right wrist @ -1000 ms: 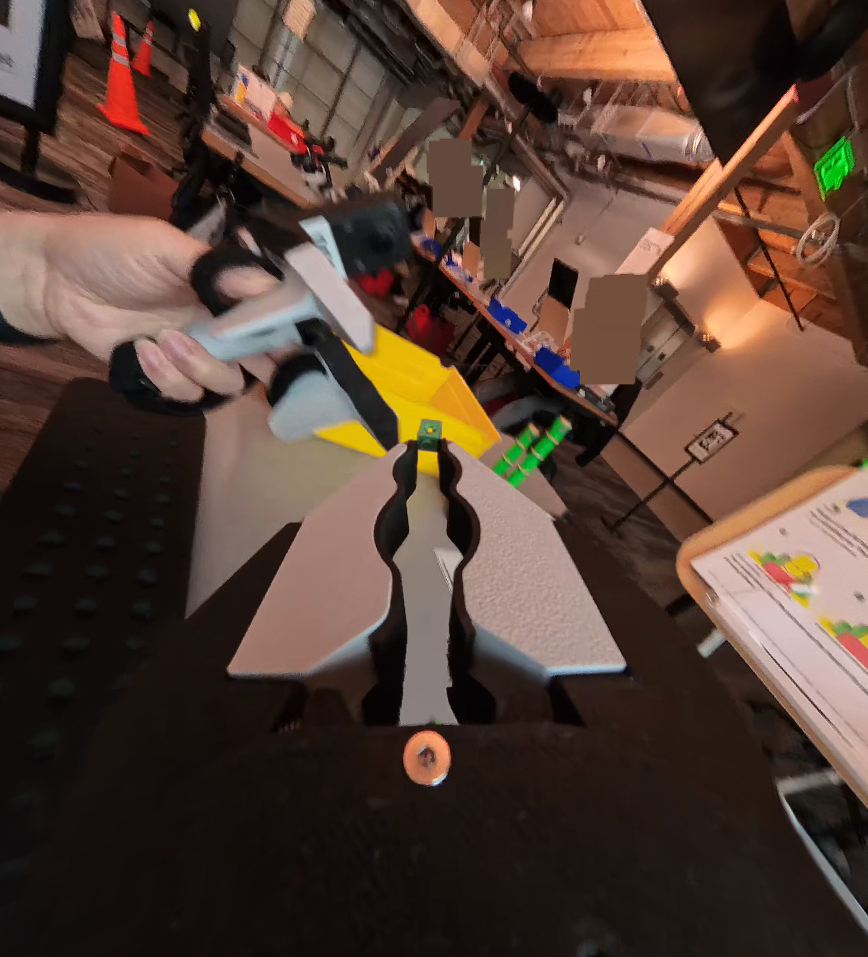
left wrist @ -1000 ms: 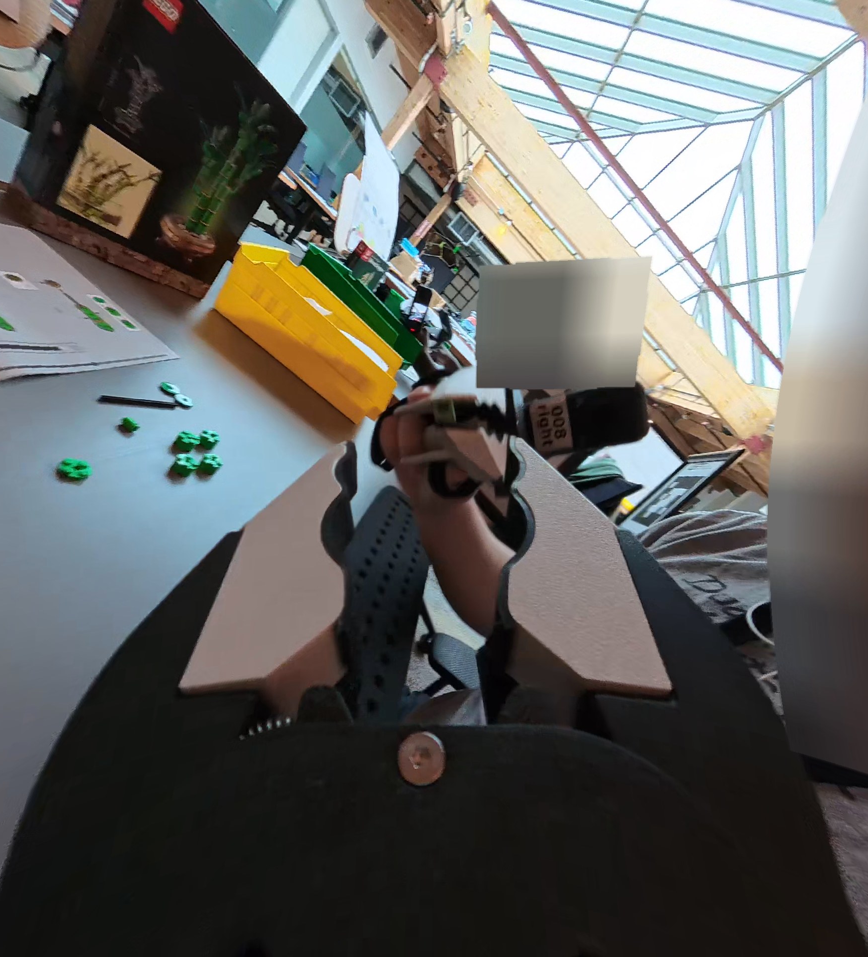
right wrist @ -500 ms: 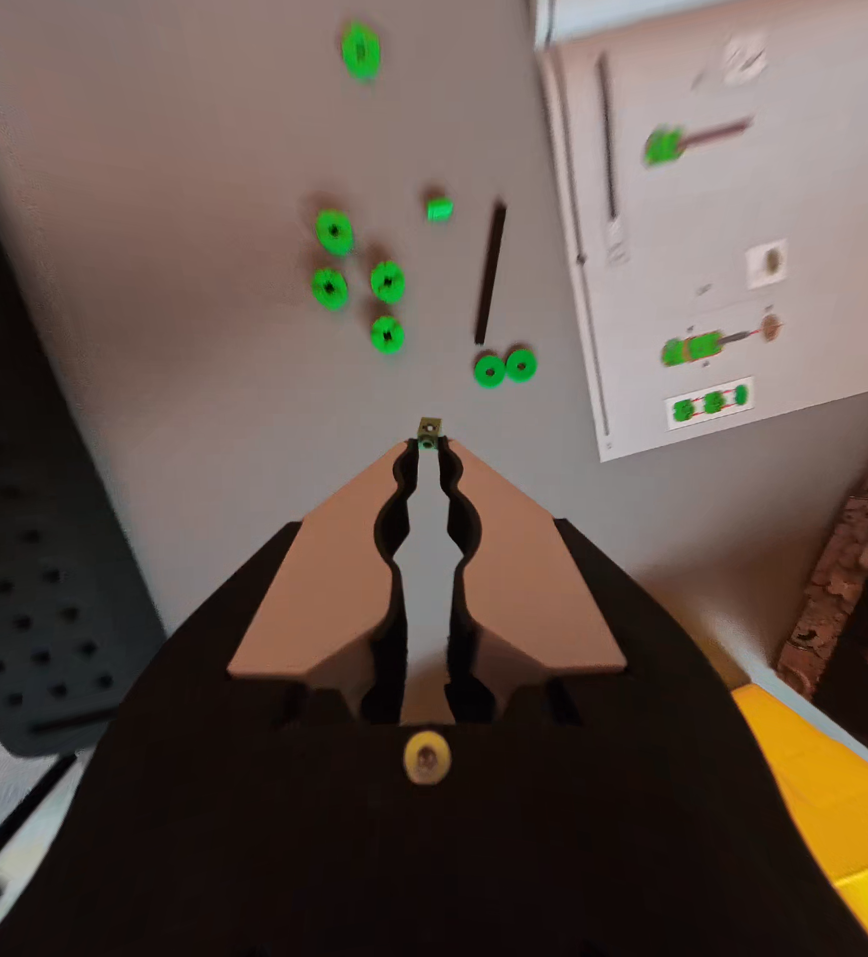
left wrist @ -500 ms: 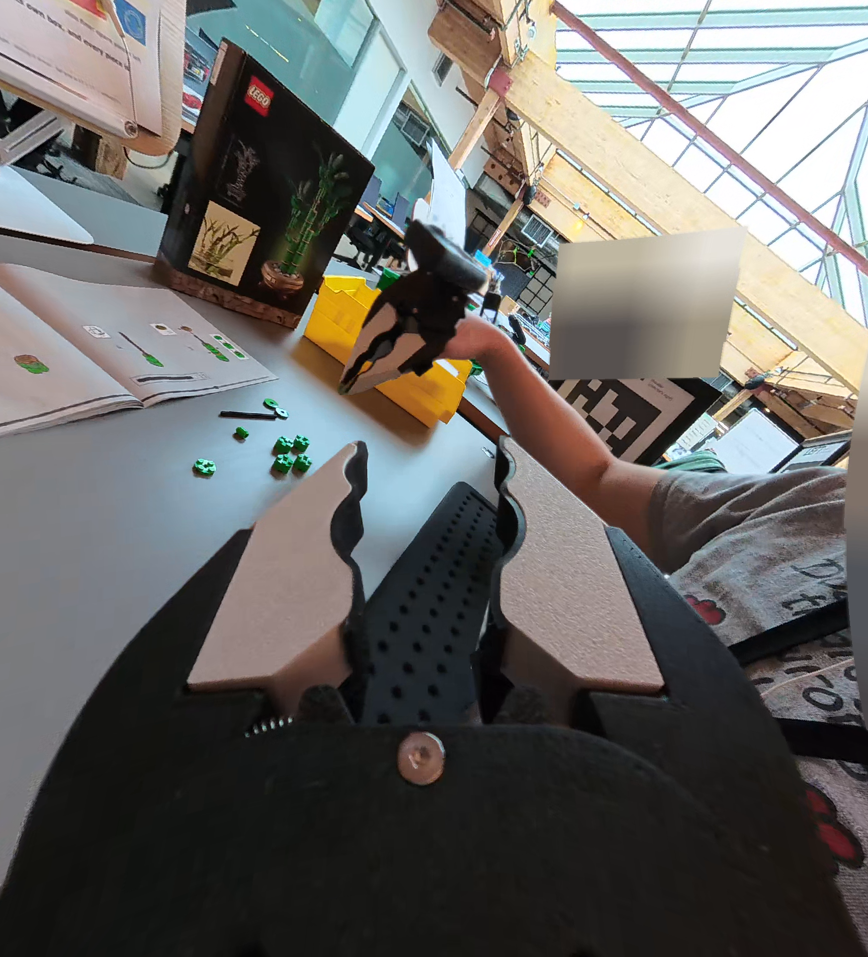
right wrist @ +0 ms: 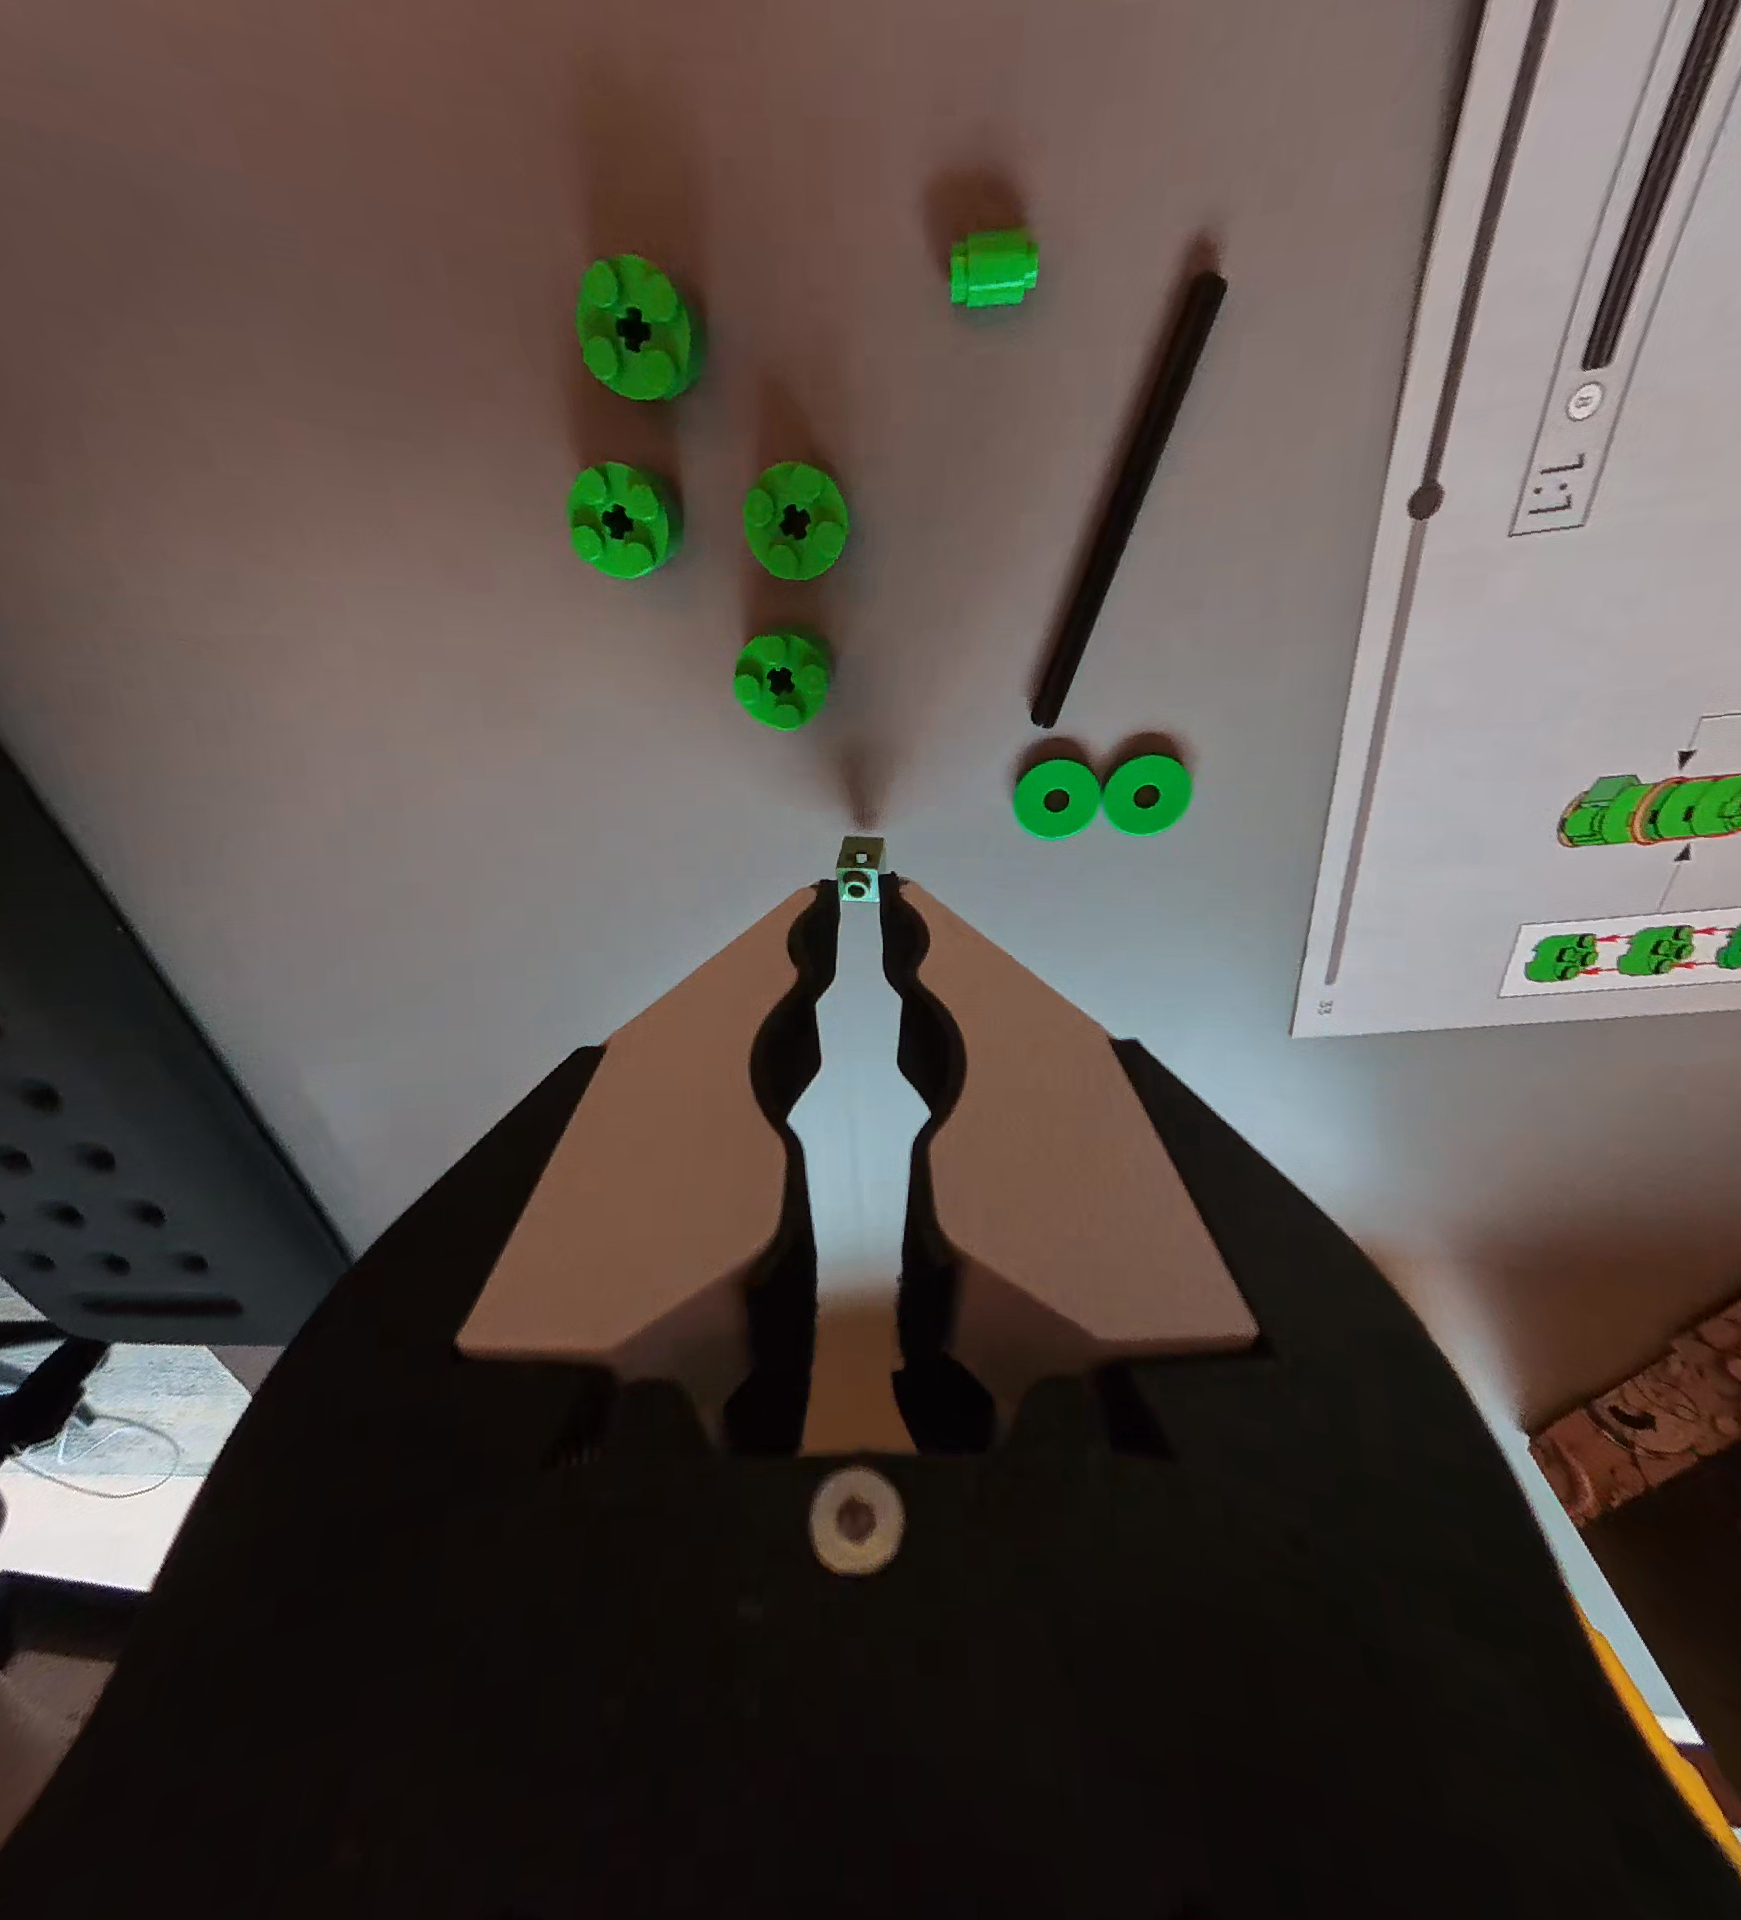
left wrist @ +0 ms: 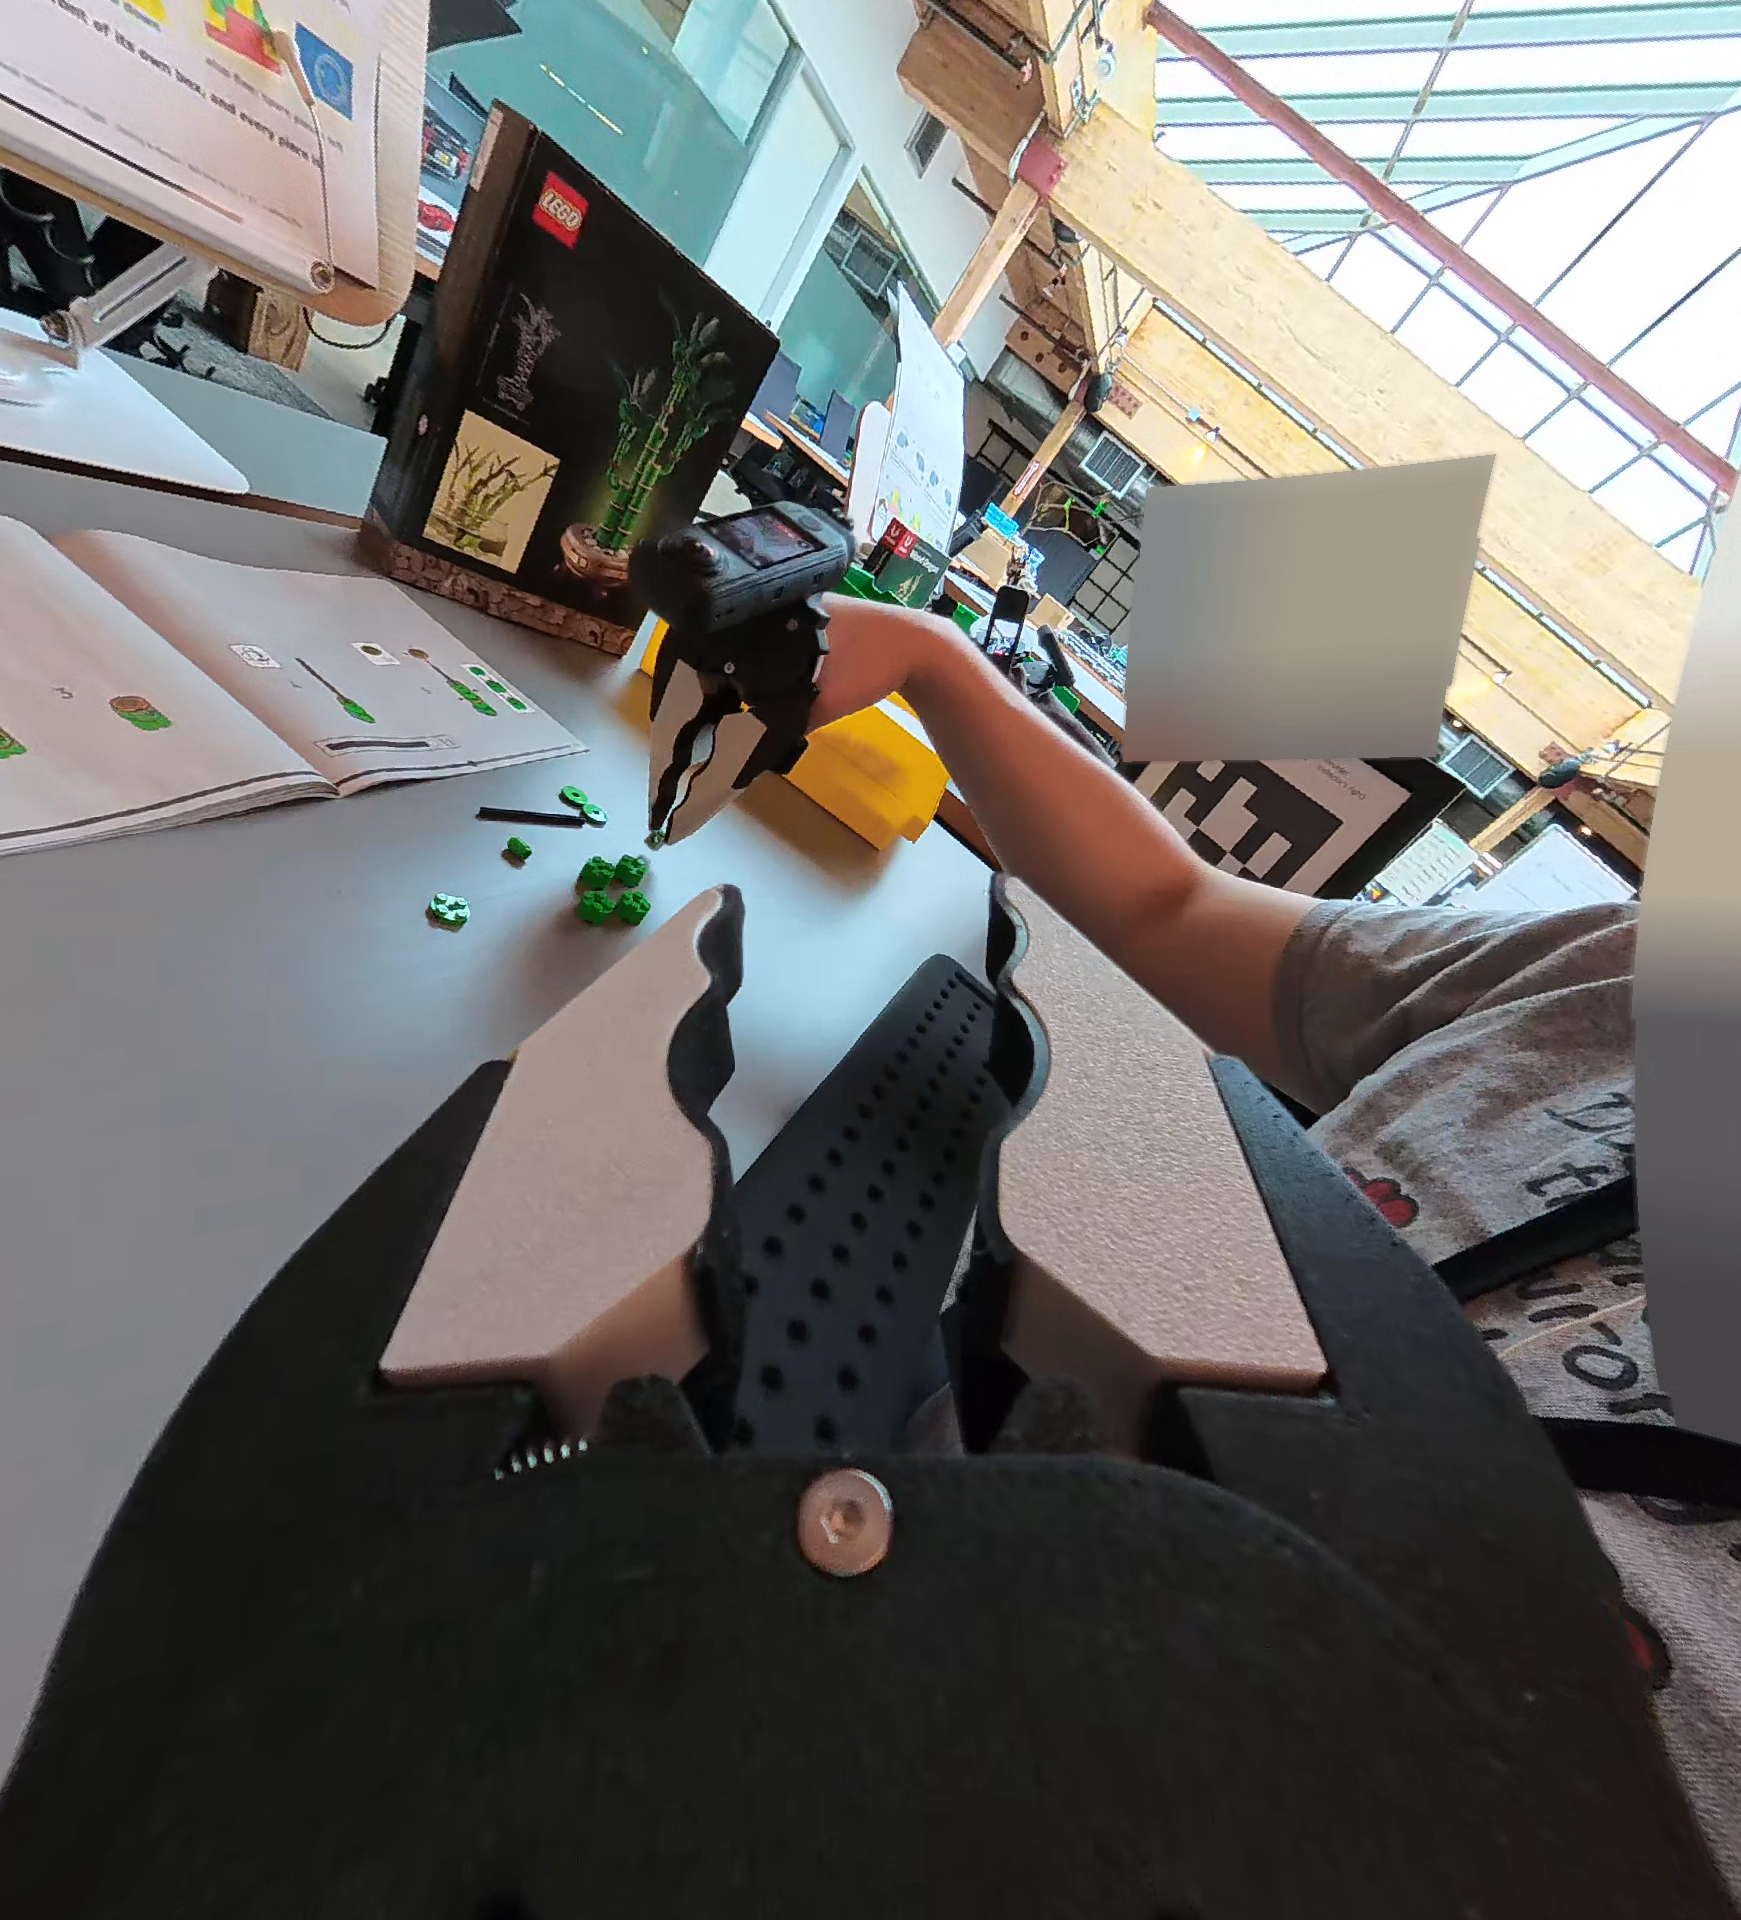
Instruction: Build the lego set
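Note:
My right gripper [right wrist: 858,889] is shut on a tiny olive-green brick [right wrist: 862,869] and points down, just above the grey table [right wrist: 326,520]. Ahead of it lie several round green bricks [right wrist: 781,681], a small green cylinder [right wrist: 993,268], a black axle [right wrist: 1131,499] and two flat green rings [right wrist: 1056,798]. In the left wrist view the right gripper [left wrist: 674,826] hangs tip-down beside the same green bricks [left wrist: 614,890] and axle [left wrist: 530,817]. My left gripper [left wrist: 864,909] is open and empty, held low at the table's near edge.
An open instruction booklet [right wrist: 1572,520] lies right of the parts, also in the left wrist view [left wrist: 222,675]. The black set box [left wrist: 575,416] stands behind, with a yellow bin [left wrist: 866,779] beside it. A black perforated chair [left wrist: 866,1143] sits below the table edge.
My right gripper swung from pointing out into the room to pointing down over the table, then dropped closer to the green parts, still gripping the tiny brick. My left gripper turned toward the table.

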A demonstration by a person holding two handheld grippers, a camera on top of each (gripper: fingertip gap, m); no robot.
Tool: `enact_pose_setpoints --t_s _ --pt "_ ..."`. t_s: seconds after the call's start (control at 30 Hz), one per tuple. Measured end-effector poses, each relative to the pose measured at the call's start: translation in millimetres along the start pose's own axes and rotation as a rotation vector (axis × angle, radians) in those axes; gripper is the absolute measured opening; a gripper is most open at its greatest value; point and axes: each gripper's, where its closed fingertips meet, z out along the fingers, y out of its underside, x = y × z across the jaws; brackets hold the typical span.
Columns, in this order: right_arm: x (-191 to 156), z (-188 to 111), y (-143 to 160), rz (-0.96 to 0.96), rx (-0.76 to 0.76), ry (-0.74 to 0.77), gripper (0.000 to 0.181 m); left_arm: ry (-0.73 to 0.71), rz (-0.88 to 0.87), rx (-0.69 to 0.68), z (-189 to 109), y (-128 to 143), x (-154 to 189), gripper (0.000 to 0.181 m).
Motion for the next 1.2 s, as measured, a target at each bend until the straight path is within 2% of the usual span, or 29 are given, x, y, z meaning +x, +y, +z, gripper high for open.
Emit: enact_pose_setpoints --t_s 0.03,0.43,0.8,1.03,1.2 --pt "0 1 -1 0.000 0.000 -0.005 0.007 0.003 -0.003 0.002 -1 0 0 0.046" --pt "0 6 3 0.004 -0.048 -0.023 0.008 0.003 -0.005 0.000 -6 0 1 0.045" --pt "1 3 4 0.010 -0.018 -0.006 0.010 0.011 0.008 -0.013 -7 -2 5 0.045" --pt "1 -10 7 0.028 0.024 0.023 0.018 0.011 0.010 -0.010 -10 -3 6 0.045" --pt "-1 -35 6 0.050 0.123 0.079 0.020 -0.005 0.022 0.004 -17 -7 5 0.045"
